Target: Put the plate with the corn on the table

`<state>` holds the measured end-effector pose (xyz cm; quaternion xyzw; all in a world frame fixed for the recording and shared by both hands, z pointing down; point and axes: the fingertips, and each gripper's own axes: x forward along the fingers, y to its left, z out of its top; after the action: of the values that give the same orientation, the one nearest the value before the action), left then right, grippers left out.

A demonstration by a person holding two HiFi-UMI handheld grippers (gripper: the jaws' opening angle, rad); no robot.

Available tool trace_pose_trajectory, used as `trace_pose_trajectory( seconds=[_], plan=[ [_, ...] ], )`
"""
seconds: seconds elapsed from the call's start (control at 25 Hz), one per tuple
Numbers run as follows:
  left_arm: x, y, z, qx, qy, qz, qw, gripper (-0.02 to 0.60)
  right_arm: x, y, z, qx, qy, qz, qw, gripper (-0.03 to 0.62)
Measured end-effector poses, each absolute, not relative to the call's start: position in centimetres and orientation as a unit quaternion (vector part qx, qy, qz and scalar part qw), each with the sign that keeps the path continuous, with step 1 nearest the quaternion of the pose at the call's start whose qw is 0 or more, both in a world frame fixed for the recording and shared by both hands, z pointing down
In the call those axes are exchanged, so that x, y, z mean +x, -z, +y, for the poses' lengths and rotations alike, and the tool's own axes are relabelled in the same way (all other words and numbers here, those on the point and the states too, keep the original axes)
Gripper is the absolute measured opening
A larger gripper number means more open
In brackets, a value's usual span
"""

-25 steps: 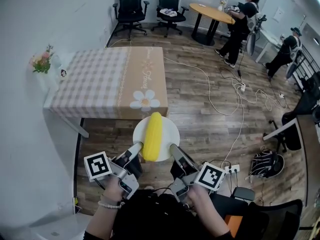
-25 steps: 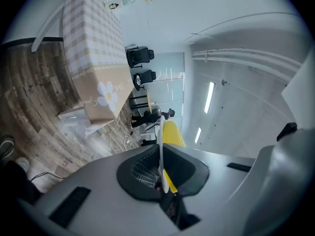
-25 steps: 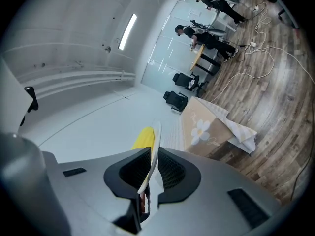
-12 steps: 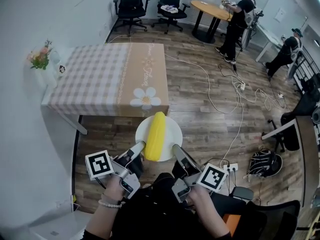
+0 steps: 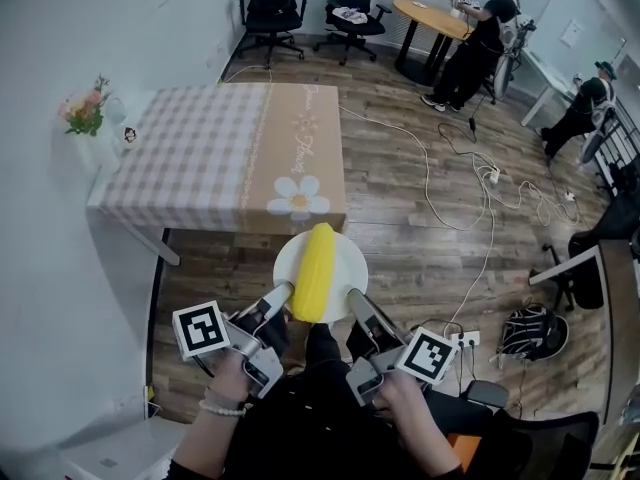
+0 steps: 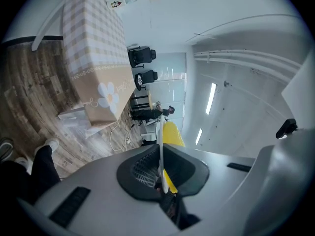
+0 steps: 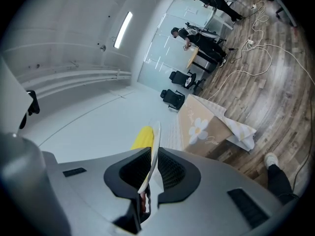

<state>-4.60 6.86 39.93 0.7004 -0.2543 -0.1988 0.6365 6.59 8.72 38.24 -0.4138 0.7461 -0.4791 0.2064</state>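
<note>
1. Holds white plate (image 5: 345,258) with yellow corn (image 5: 315,271) at lower centre of frame, above wood floor (image 5: 430,258).
2. Pinches plate's opposite rims with left gripper (image 5: 283,290) and right gripper (image 5: 352,295), each clamped on an edge.
3. Hangs just in front of checked-cloth desk (image 5: 200,158), upper left.

The corn (image 5: 314,273) hides the middle and six-o'clock rim of the plate (image 5: 350,256); the dark mark on the ten-o'clock vase (image 5: 120,134) is too small to tell.

Counted one plate (image 5: 346,256), one corn (image 5: 314,270), two grippers (left (image 5: 279,294), right (image 5: 352,299)), one surface (image 5: 200,158), one vase (image 5: 108,118), two chairs (image 5: 272,3) (image 5: 355,8), two people (image 5: 482,40) (image 5: 586,106).
</note>
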Motion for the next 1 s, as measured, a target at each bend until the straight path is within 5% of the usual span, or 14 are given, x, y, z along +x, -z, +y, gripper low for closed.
trace_pose_trajectory(
  seconds=[1.0],
  plan=[
    [-3.3, -39.8, -10.2, 0.678, 0.252, -0.304, 0.621, 0.025, 7.8, -37.9, -10.3, -0.339, 0.495, 0.781, 0.175, 0.067]
  ],
)
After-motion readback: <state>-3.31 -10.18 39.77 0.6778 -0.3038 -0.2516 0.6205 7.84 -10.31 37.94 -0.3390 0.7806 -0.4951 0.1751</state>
